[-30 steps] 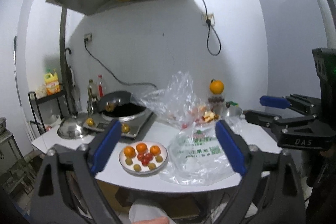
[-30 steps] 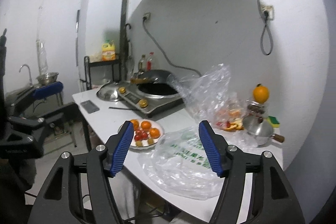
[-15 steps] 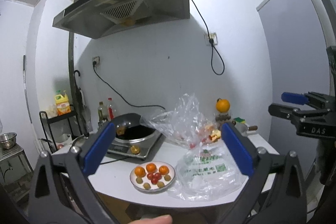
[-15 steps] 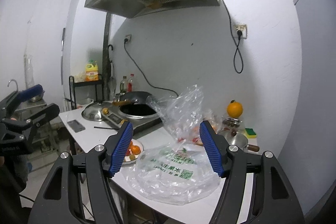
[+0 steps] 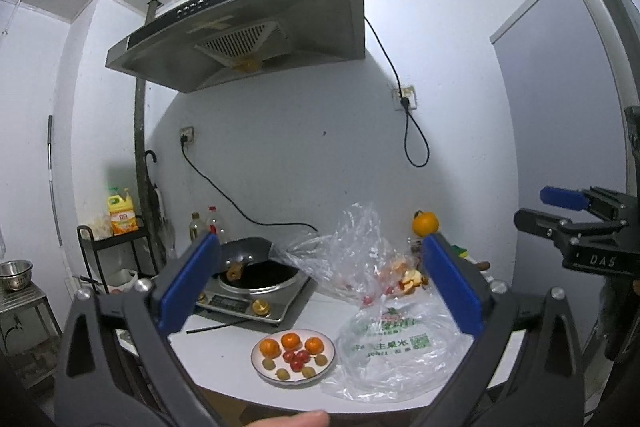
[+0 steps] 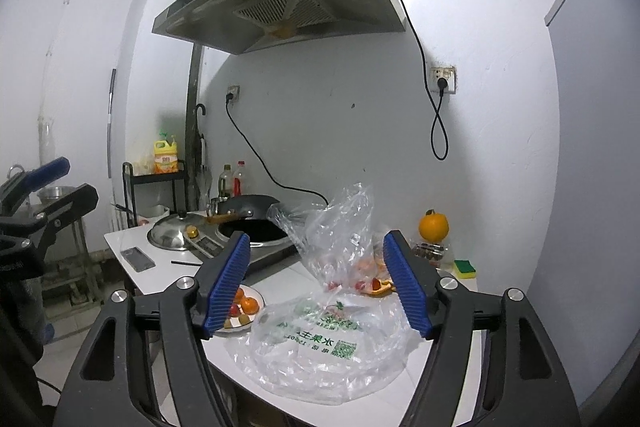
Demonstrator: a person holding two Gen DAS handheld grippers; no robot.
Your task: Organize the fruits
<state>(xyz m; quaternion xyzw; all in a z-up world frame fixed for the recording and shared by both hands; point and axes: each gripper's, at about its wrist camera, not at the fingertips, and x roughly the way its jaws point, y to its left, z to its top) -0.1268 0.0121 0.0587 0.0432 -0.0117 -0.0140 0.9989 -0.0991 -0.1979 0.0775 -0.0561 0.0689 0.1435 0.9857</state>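
A white plate point(image 5: 256, 367) on the white counter holds three small oranges point(image 5: 290, 341), red cherry tomatoes point(image 5: 295, 358) and small green fruits. The plate also shows in the right wrist view point(image 6: 256, 301), partly behind a finger. A printed clear plastic bag point(image 5: 394, 347) lies right of the plate. A crumpled clear bag point(image 5: 352, 259) with fruit pieces stands behind it. A large orange point(image 5: 425, 223) sits at the back right. My left gripper point(image 5: 320, 291) and right gripper point(image 6: 318, 285) are open, empty and well back from the counter.
An induction hob with a black wok point(image 5: 256, 267) stands at the back left, a steel lid point(image 6: 172, 237) and a phone point(image 6: 138, 259) beside it. A range hood point(image 5: 248, 39) hangs above. A rack with a yellow bottle point(image 5: 120, 219) stands left. A sponge point(image 6: 464, 266) lies right.
Both grippers have pulled back and tilted upward, so the counter and plate look smaller and lower and the hood is in full view. Both stay open.
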